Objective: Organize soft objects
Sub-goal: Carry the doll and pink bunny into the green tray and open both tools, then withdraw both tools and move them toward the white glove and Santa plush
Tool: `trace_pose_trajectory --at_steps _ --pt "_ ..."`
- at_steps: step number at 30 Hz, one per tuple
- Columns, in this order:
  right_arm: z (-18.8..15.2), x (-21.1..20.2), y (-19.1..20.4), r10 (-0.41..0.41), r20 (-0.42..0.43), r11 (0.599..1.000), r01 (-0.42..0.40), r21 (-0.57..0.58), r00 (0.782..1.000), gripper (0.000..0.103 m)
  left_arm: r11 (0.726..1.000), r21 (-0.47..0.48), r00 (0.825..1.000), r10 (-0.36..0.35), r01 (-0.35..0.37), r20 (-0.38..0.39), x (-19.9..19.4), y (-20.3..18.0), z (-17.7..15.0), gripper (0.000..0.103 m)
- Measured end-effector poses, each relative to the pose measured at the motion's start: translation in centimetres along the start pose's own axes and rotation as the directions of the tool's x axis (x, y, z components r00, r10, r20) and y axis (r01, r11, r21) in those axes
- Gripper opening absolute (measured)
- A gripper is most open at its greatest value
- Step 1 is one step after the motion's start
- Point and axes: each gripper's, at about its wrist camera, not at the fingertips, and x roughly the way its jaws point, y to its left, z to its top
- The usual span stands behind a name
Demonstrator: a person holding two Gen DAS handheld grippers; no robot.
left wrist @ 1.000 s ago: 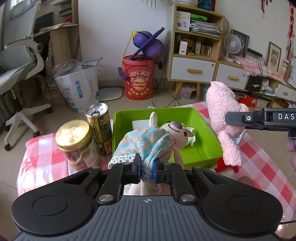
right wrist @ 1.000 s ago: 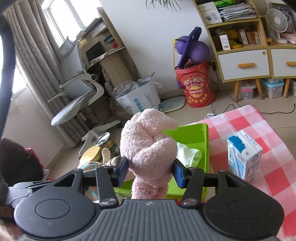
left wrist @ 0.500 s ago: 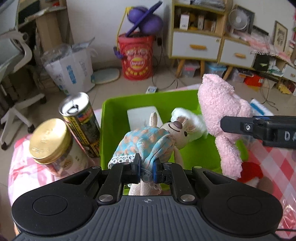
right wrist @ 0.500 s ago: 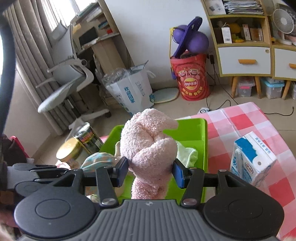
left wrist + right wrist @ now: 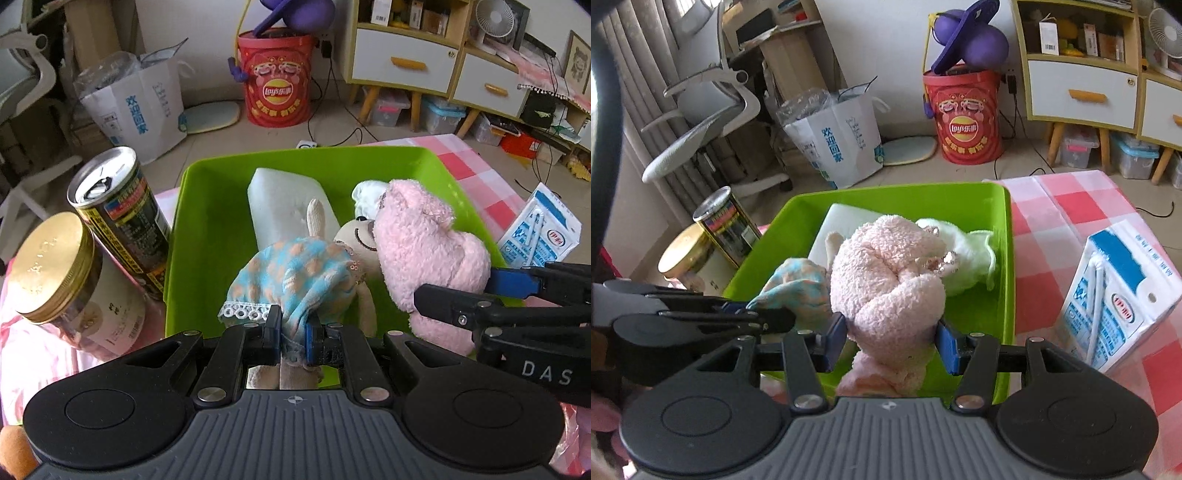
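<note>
My left gripper (image 5: pixel 293 338) is shut on a beige doll in a blue-and-orange dress (image 5: pixel 295 273), held over the near part of the green bin (image 5: pixel 207 236). My right gripper (image 5: pixel 892 341) is shut on a pink plush toy (image 5: pixel 886 280), also over the bin, right beside the doll. In the left wrist view the pink plush (image 5: pixel 424 251) touches the doll's head. A white foam pad (image 5: pixel 284 203) and a pale green soft toy (image 5: pixel 967 254) lie inside the bin (image 5: pixel 1004 295).
A drink can (image 5: pixel 118 214) and a gold-lidded jar (image 5: pixel 66 280) stand left of the bin. A milk carton (image 5: pixel 1119 299) stands to its right on the red-checked tablecloth (image 5: pixel 1067 221). Beyond the table are a chair, a bag, a red bucket and drawers.
Both grippers have moved forward and down with their toys, from above the table's near side to low over the green bin. The two toys have come together.
</note>
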Motion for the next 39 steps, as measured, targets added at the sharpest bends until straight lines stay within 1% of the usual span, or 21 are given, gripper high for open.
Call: trace_pose_trajectory --at_steps 4,8,11,14,16,17,19,21,25,28,32,37,39 --pt "-0.2 0.2 0.2 -0.005 -0.006 1.0 0.005 -0.009 1.0 0.018 1.0 -0.001 1.0 -0.001 0.001 -0.015 0.4 -0.2 0.0 0.01" --pt "-0.2 0.4 0.0 -0.004 -0.02 1.0 0.004 -0.003 1.0 0.019 1.0 0.002 1.0 0.001 -0.001 -0.011 0.5 0.0 -0.2 0.013" --pt "0.1 0.0 -0.1 -0.006 -0.017 1.0 0.006 0.013 1.0 0.02 1.0 0.013 1.0 0.0 0.0 0.019 0.2 -0.1 -0.5 0.02" --pt "0.3 -0.8 -0.3 0.014 -0.001 1.0 -0.014 0.028 1.0 0.022 1.0 0.012 0.999 -0.018 0.017 0.05 -0.3 -0.1 -0.8 0.027" --pt "0.4 -1.5 -0.3 0.034 0.008 0.999 -0.034 0.035 0.999 0.028 1.0 0.01 0.998 -0.027 0.026 0.063 -0.8 -0.1 -0.9 0.04" --pt "0.4 -1.9 -0.3 0.041 0.016 0.998 -0.041 0.036 0.999 0.03 1.0 0.009 0.997 -0.028 0.027 0.073 -1.1 -0.1 -1.0 0.044" --pt "0.5 -2.8 -0.3 0.048 0.033 0.998 -0.049 0.031 0.998 0.034 1.0 0.008 0.995 -0.029 0.028 0.095 -1.8 -0.1 -1.3 0.064" --pt "0.5 -3.9 -0.1 0.056 0.051 0.998 -0.057 0.026 0.997 0.036 1.0 0.003 0.992 -0.03 0.03 0.12 -2.5 -0.3 -1.4 0.073" --pt "0.6 -5.9 0.5 0.065 0.08 0.998 -0.065 -0.005 0.995 0.041 0.999 0.015 0.988 -0.033 0.031 0.149 -4.2 -0.5 -1.9 0.08" --pt "0.5 -7.6 1.0 0.073 0.1 0.997 -0.07 -0.028 0.992 0.047 1.0 0.015 0.986 -0.026 0.024 0.165 -5.4 -0.4 -2.3 0.083" --pt "0.0 -9.6 1.4 0.054 0.11 0.998 -0.05 -0.042 0.992 0.05 1.0 -0.012 0.981 -0.017 0.02 0.193 -7.6 0.1 -3.3 0.089" --pt "-0.8 -12.0 1.6 0.035 0.119 0.998 -0.028 -0.06 0.992 0.055 1.0 -0.025 0.972 0.012 -0.006 0.235 -10.4 0.8 -4.9 0.097" --pt "-1.2 -12.8 1.8 0.029 0.122 0.997 -0.02 -0.073 0.992 0.056 1.0 -0.031 0.968 0.008 0.0 0.251 -11.5 1.2 -5.8 0.098"
